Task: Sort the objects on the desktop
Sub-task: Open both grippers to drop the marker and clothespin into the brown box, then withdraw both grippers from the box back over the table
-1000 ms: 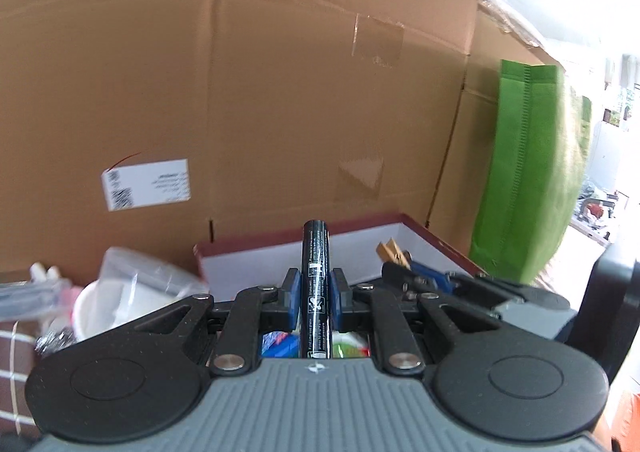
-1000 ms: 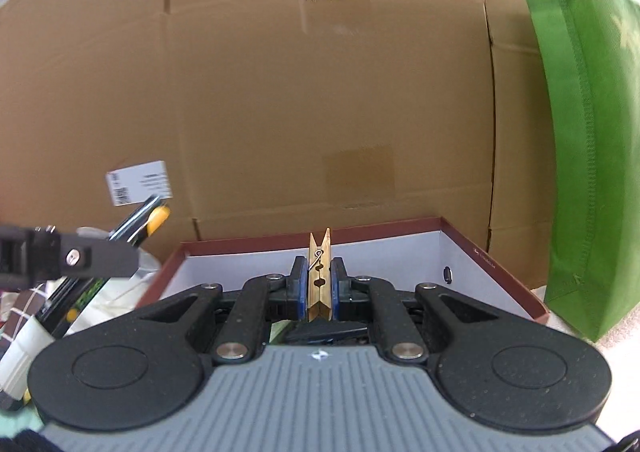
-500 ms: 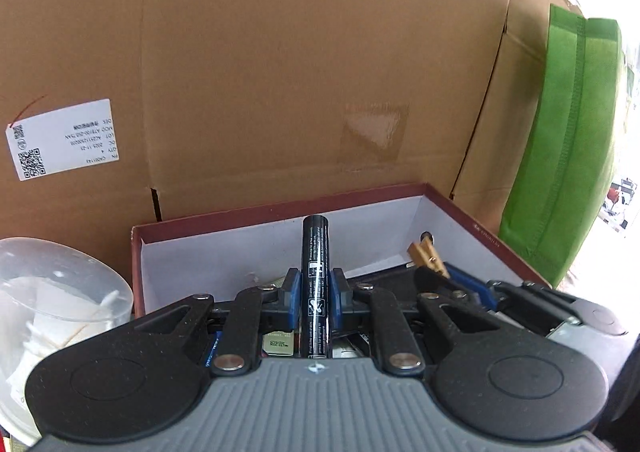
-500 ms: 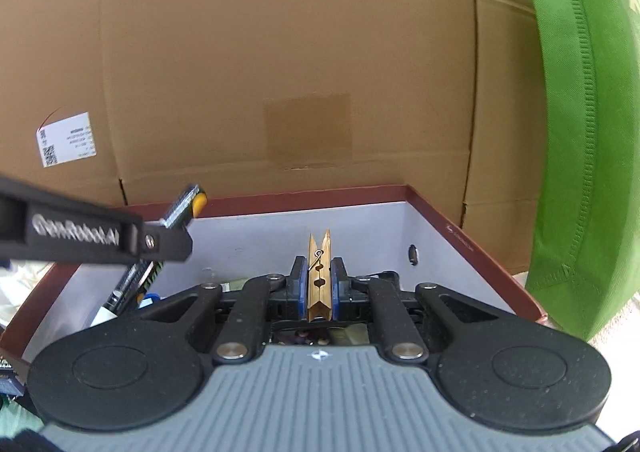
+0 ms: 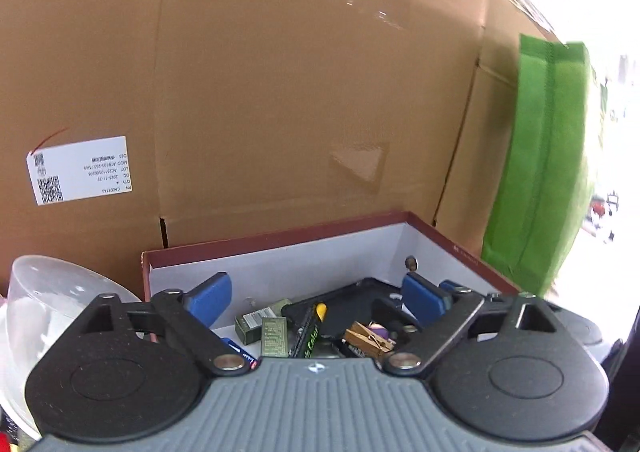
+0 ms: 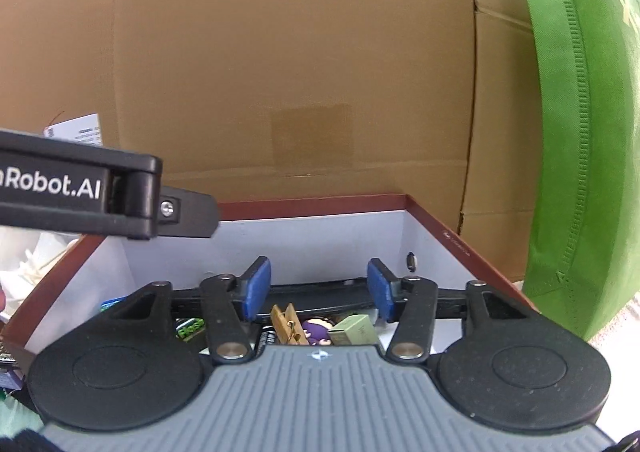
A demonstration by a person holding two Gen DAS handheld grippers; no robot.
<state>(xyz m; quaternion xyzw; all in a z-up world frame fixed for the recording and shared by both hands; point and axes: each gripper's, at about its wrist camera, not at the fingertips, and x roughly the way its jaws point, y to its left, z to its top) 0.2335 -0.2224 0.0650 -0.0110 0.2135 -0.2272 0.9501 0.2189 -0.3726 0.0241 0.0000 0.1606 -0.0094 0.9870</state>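
- Our left tool (image 5: 316, 294) is spread wide with nothing in it, hanging over the red-rimmed box (image 5: 280, 240).
- Our right tool (image 6: 316, 290) is released too, pads apart, over the same box.
- One wooden clothespin (image 6: 286, 324) lies loose in the box just below the right tool, beside a purple figure (image 6: 316, 330) and a small green carton (image 6: 356, 330).
- One dark marker with a yellow tip (image 5: 310, 330) lies under the left tool.
- Behind it all sit cardboard boxes (image 6: 280, 92), one green bag (image 6: 580, 132) to the right.
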